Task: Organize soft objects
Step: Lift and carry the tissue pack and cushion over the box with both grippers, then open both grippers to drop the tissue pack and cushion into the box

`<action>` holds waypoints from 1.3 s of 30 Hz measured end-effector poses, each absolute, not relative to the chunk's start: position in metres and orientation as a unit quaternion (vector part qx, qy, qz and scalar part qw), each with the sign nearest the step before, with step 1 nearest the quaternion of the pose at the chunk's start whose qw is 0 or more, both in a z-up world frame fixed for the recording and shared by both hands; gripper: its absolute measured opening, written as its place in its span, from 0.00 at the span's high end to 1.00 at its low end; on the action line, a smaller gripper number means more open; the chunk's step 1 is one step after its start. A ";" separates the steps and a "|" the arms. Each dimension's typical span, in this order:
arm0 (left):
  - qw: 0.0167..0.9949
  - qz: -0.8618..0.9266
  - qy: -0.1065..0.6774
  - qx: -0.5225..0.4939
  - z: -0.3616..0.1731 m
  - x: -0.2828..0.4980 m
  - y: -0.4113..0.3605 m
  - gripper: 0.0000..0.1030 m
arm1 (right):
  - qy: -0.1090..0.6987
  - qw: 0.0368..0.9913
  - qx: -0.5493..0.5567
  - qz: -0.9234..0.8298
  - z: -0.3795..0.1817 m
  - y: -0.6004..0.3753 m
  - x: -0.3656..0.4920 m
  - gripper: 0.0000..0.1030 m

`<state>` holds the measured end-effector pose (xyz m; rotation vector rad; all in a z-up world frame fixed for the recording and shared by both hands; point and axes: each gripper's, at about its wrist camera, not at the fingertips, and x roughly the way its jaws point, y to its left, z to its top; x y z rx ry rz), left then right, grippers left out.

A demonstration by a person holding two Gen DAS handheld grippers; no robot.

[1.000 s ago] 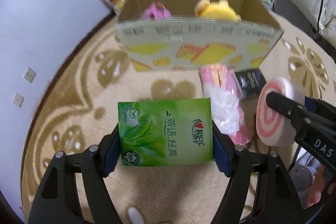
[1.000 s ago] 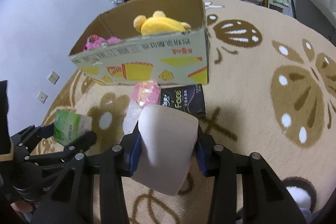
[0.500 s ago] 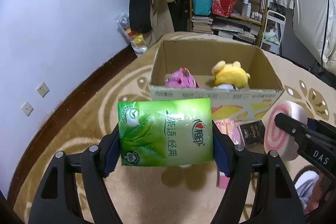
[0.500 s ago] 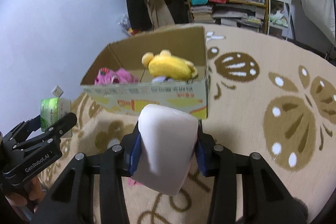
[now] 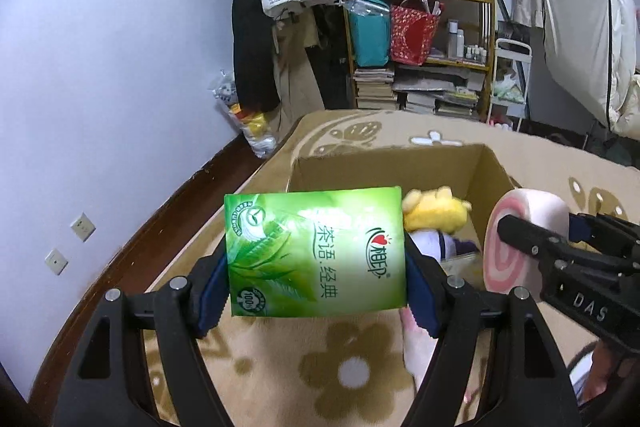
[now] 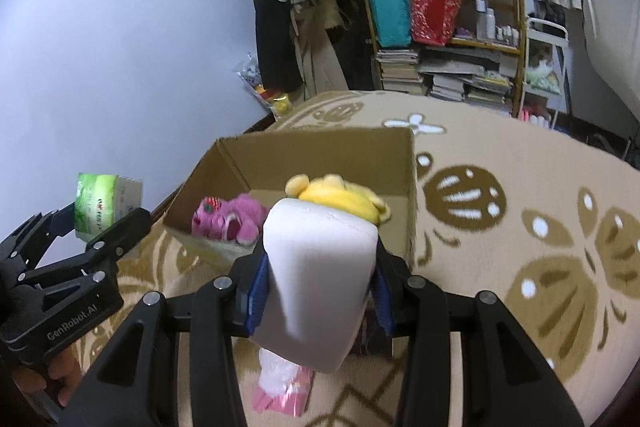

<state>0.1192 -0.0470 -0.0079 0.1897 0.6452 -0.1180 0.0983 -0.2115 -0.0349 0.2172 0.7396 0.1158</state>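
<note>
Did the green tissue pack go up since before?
Yes. The green tissue pack went up with the left tool: earlier it sat below the cardboard box's front wall, and now it looks down over the box's rim at the yellow plush inside.

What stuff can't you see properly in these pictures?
- Pink plush: hidden in the left wrist view behind the green tissue pack.
- Yellow plush: lower part covered in the right wrist view by the swirl cushion.
- Pink packet on the rug: blurred, label unreadable.
- Cardboard box: front wall mostly blocked in both views.
</note>
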 end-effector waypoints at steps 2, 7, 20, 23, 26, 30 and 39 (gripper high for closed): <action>0.943 -0.060 0.316 0.091 -0.010 0.127 -0.050 0.28 | 0.358 0.926 0.100 0.058 -0.034 -0.211 0.107 0.55; 0.941 -0.063 0.316 0.107 -0.018 0.145 -0.058 0.28 | 0.355 0.928 0.097 0.063 -0.032 -0.215 0.129 0.54; 0.942 -0.063 0.299 0.136 -0.026 0.175 -0.072 0.28 | 0.341 0.928 0.131 0.074 -0.037 -0.234 0.160 0.52; 0.939 -0.072 0.311 0.125 -0.036 0.178 -0.072 0.28 | 0.344 0.924 0.150 0.077 -0.045 -0.237 0.160 0.51; 0.935 -0.079 0.315 0.139 -0.043 0.178 -0.077 0.28 | 0.348 0.921 0.156 0.078 -0.050 -0.236 0.161 0.50; 0.932 -0.092 0.316 0.149 -0.048 0.176 -0.084 0.28 | 0.349 0.920 0.162 0.079 -0.053 -0.235 0.164 0.48; 0.930 -0.084 0.325 0.149 -0.049 0.181 -0.084 0.28 | 0.356 0.917 0.165 0.075 -0.058 -0.235 0.166 0.44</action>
